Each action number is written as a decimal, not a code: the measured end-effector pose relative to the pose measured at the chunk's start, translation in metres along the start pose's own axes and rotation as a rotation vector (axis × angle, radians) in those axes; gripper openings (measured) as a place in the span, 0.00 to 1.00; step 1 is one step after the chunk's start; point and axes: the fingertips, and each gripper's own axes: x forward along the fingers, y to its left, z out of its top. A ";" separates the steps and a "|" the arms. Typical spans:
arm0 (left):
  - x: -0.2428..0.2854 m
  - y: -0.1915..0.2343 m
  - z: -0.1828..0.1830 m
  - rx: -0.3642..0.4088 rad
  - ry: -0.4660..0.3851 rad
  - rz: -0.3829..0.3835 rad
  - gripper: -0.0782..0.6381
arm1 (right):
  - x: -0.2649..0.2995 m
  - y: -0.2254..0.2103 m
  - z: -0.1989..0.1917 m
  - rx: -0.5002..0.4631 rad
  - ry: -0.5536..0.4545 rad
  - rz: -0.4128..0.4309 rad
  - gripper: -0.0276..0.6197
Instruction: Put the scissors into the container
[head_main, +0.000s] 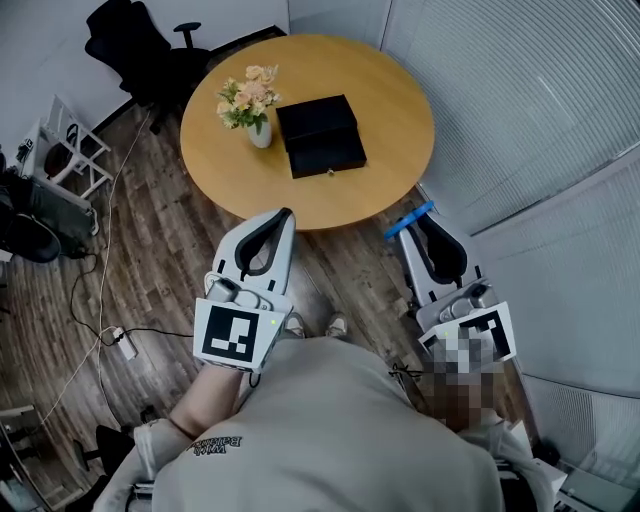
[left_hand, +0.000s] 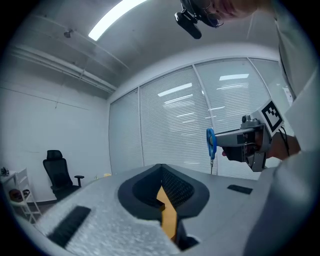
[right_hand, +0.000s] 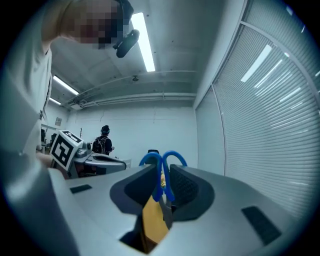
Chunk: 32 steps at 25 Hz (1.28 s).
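The blue-handled scissors (head_main: 410, 218) are clamped in my right gripper (head_main: 412, 228), which is held above the wood floor just off the round table's near right edge. In the right gripper view the blue handle loops (right_hand: 162, 167) stick up between the jaws of the right gripper (right_hand: 161, 175). The container, a black box (head_main: 320, 136) lying open in two halves, rests on the round wooden table (head_main: 390, 100). My left gripper (head_main: 287, 215) is shut and empty, near the table's front edge. The left gripper view shows the left gripper (left_hand: 161, 170) and, beyond it, the scissors (left_hand: 210, 143).
A white vase of flowers (head_main: 250, 105) stands left of the box. A black office chair (head_main: 135, 45) and a white rack (head_main: 65, 150) are at the left. Cables and a power strip (head_main: 125, 343) lie on the floor. Window blinds (head_main: 540, 110) run along the right. A person (right_hand: 104, 140) stands far off.
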 end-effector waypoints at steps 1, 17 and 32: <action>0.000 -0.001 0.000 0.004 0.002 0.009 0.14 | -0.001 0.000 -0.001 -0.010 0.002 0.004 0.19; 0.013 -0.033 0.001 0.056 -0.001 0.070 0.14 | -0.024 -0.033 -0.015 0.069 -0.038 0.078 0.19; 0.025 -0.045 -0.005 0.044 0.025 0.043 0.14 | -0.026 -0.050 -0.027 0.109 -0.017 0.079 0.19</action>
